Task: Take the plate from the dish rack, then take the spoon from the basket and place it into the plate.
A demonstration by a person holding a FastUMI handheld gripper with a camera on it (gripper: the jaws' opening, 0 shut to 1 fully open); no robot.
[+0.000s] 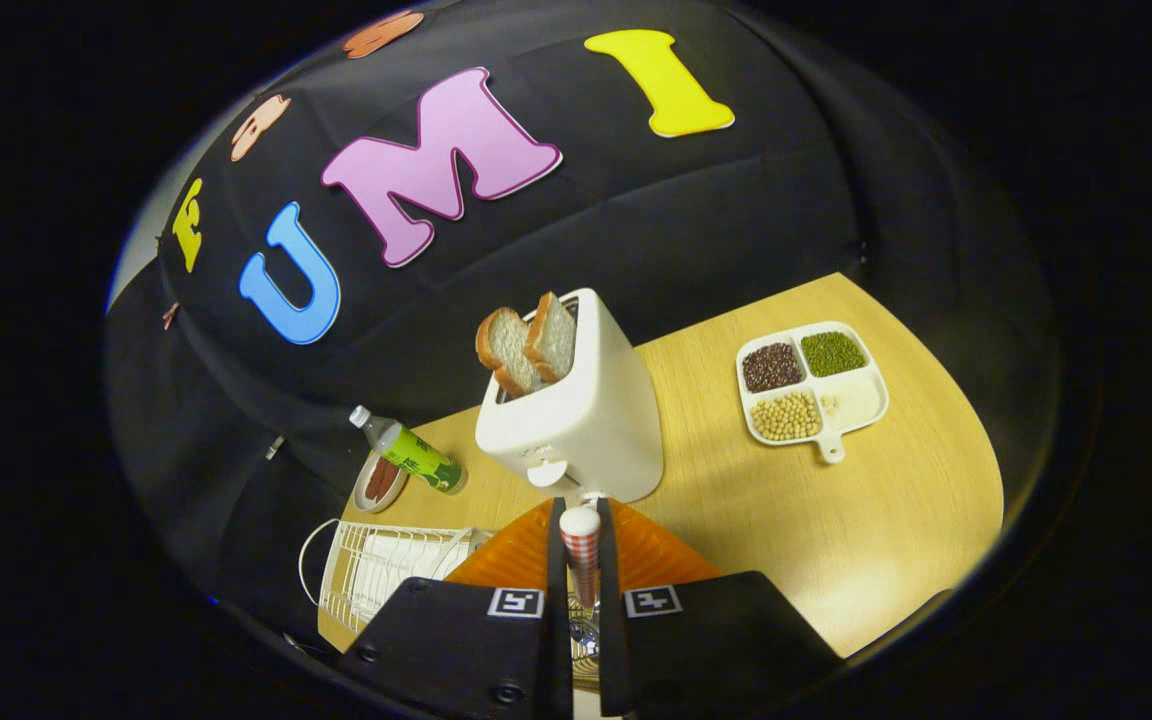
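1. As the table is of light wood, all things on it are easy to see; at the far left edge lies a white wire dish rack.
2. Behind the rack stands a small oval dish, and a bottle with a green label lies tilted across it.
3. An orange plate lies just right of the rack, under the fingers and in front of the toaster.
4. The gripper has its two black fingers almost together, and they press from both sides on a spoon with a red-and-white checked handle, which stands upright over the plate.
5. A wire basket shows a little low between the fingers, below the spoon.
6. Just beyond the fingers stands a white toaster with two slices of bread sticking out of it.
7. Well apart to the right lies a white divided tray with dark red beans, green beans and pale beans.
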